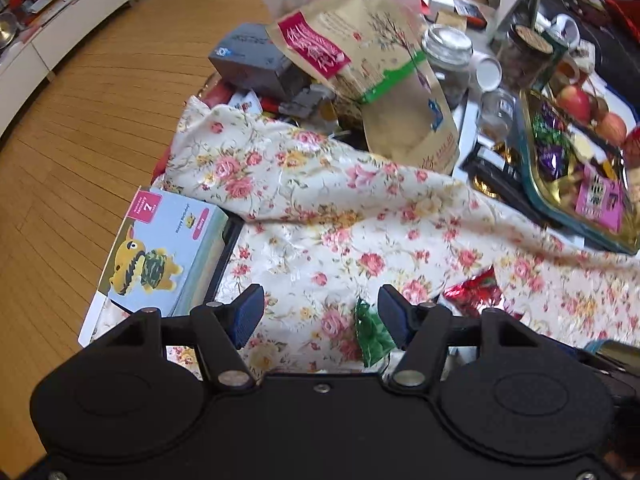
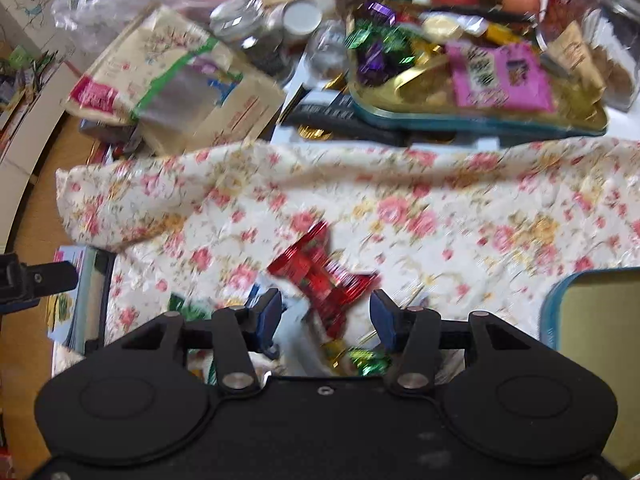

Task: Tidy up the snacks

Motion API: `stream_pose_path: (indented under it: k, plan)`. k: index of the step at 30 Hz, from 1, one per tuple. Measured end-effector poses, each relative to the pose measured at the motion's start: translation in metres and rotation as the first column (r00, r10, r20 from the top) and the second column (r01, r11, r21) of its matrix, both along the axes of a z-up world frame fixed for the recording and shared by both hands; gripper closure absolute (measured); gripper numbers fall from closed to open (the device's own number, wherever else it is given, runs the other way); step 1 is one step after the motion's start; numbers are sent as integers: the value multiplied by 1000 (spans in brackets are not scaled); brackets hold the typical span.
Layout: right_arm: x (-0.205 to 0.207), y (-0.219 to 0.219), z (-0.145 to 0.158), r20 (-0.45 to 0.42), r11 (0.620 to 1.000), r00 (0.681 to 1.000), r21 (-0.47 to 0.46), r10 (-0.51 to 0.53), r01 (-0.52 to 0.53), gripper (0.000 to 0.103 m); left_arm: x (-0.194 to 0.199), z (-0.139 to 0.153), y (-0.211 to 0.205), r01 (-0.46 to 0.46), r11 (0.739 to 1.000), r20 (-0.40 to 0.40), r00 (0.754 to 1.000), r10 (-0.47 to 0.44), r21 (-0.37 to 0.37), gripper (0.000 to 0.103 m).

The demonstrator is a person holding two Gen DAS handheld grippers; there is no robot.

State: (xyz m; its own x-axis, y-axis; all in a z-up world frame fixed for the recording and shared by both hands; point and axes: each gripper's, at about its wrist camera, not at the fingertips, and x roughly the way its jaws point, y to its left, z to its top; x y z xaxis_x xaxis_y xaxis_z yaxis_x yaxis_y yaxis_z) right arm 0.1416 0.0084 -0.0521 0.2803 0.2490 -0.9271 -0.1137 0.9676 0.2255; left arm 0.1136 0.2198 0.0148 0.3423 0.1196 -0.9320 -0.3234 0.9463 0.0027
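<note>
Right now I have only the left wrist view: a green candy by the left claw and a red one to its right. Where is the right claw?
Observer: The right claw hangs over the red candy, with its fingers open on either side and not pressing.
Operator: Any more sweets near it?
Observer: Yes, a second green candy lies just under that claw, beside a gold wrapper.
Operator: Anywhere to put them?
Observer: A blue-rimmed tray sits at the right edge of the flowered cloth. The part of its gold floor that shows is bare.
</note>
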Motion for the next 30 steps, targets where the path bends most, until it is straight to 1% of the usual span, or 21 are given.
stream_pose_path:
  k: [3, 6, 10, 14, 17, 20, 22, 24, 27, 30]
  plan:
    - [-2, 13, -7, -17, 998, 998, -33, 57, -58, 51, 0, -10, 1, 6, 1000, -45, 999, -7, -18, 38]
    - [-3, 23, -15, -27, 993, 996, -80, 90, -92, 51, -1, -18, 0, 11, 1000, -79, 997, -13, -21, 38]
    - [-5, 25, -24, -41, 989, 994, -100, 104, -108, 51, -1, -20, -6, 30, 999, -92, 995, -32, -23, 38]
    - [-8, 30, -31, -26, 985, 991, -115, 128, -130, 51, -1, -22, -12, 50, 997, -98, 994, -55, -50, 38]
    - [-9, 34, -35, -24, 982, 989, -122, 145, -147, 51, 0, -28, -13, 53, 995, -122, 991, -62, -81, 38]
    - [-10, 37, -40, -25, 977, 987, -136, 162, -164, 62, 0, -34, -13, 47, 993, -142, 988, -62, -106, 38]
    - [-12, 38, -40, -15, 975, 984, -127, 179, -180, 76, 1, -37, -13, 43, 994, -148, 987, -58, -103, 38]
    - [-14, 37, -37, 3, 975, 983, -130, 182, -180, 81, 1, -40, -12, 38, 994, -150, 987, -52, -100, 38]
    - [-15, 32, -27, 21, 981, 985, -99, 172, -169, 82, 2, -45, -9, 22, 993, -161, 986, -40, -114, 38]
    - [-16, 25, -13, 33, 988, 988, -39, 154, -153, 82, 3, -52, -5, -6, 987, -178, 984, -23, -161, 38]
